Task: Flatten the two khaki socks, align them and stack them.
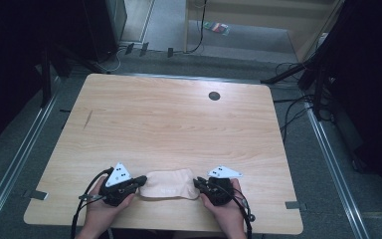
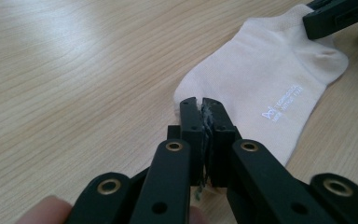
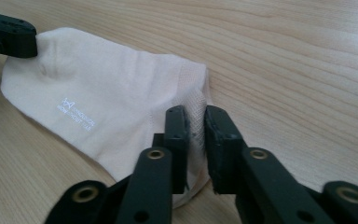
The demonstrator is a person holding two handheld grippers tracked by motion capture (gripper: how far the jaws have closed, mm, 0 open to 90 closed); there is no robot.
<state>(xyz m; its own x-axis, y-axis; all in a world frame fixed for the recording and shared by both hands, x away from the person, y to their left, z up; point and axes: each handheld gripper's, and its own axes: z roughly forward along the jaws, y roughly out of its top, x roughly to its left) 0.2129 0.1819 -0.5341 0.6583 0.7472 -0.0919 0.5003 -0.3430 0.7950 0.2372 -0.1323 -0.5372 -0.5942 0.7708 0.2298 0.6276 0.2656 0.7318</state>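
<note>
— Nearest the table's point(image 1: 179, 114) front edge? 
— Two hands, a gripper in each: left gripper point(image 1: 138, 181) and right gripper point(image 1: 198, 183), tips turned toward each other.

— Between them? 
— A pale sock point(image 1: 169, 184), lying flat on the wood near the front edge, stretched from one gripper to the other.

— Left gripper's state? 
— Clamped tight on one end of the sock point(image 2: 261, 79); jaws pressed together, only a sliver of fabric visible between them.

— And the right gripper point(image 3: 196, 122)? 
— Jaws narrowly parted around the ribbed cuff of the sock point(image 3: 107, 102); fabric between them, cannot tell whether the pads press on it.

— Farther back? 
— Bare wood, then a small dark round grommet point(image 1: 214, 95) near the far edge.
</note>
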